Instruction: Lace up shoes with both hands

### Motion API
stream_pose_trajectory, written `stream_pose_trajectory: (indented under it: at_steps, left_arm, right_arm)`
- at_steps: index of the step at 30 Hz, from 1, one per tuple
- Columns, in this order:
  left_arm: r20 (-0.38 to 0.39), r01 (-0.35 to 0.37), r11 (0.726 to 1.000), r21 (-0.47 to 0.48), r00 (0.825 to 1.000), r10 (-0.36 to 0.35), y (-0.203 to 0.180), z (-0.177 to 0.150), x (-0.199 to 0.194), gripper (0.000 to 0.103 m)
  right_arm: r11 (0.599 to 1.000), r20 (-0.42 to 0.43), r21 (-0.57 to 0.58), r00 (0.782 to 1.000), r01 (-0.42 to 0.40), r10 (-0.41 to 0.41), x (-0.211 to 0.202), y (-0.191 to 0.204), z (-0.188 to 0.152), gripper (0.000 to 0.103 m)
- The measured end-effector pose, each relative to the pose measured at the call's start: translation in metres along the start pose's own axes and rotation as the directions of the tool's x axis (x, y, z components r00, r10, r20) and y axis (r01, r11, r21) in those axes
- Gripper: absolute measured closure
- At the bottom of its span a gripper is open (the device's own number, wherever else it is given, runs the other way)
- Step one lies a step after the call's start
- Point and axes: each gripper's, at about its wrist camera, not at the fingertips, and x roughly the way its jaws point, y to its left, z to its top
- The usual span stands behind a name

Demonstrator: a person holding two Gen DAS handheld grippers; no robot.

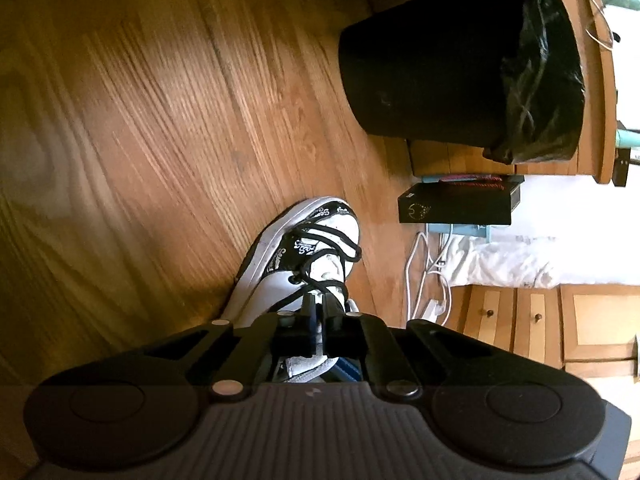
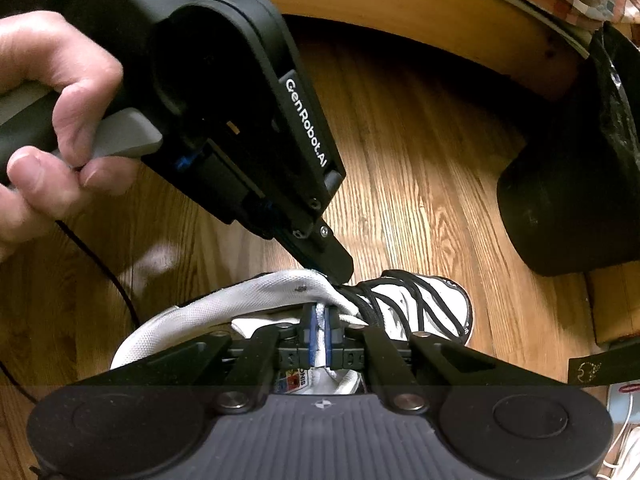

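Wood floor (image 1: 160,120). The shoe (image 1: 304,256) points toe toward twelve o'clock; the right tool (image 2: 320,330) is clamped on its white tongue (image 2: 321,312), the left tool (image 1: 318,304) closed on a black lace (image 1: 316,286) just beside it.

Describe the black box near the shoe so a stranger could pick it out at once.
Start at the big black bin standing on the wooden floor. Just past it toward the white bedding lies the flat black box. Unlike the tall bin, it is low and has a small white emblem on its end.
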Motion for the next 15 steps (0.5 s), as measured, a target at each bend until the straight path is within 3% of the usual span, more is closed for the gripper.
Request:
stream_pose_trajectory:
  at_steps: [8, 15]
  left_arm:
    - [0.032, 0.001, 1.000, 0.009, 0.999, -0.001, 0.001, -0.003, -0.011, 0.100]
    - [0.103, 0.011, 1.000, -0.021, 0.995, -0.008, 0.005, 0.003, -0.023, 0.103]
  right_arm:
    - [0.999, -0.015, 0.031, 1.000, -0.007, 0.008, -0.006, -0.007, -0.006, 0.090]
    - [0.999, -0.039, 0.029, 0.999, -0.014, 0.015, -0.005, -0.007, -0.014, 0.089]
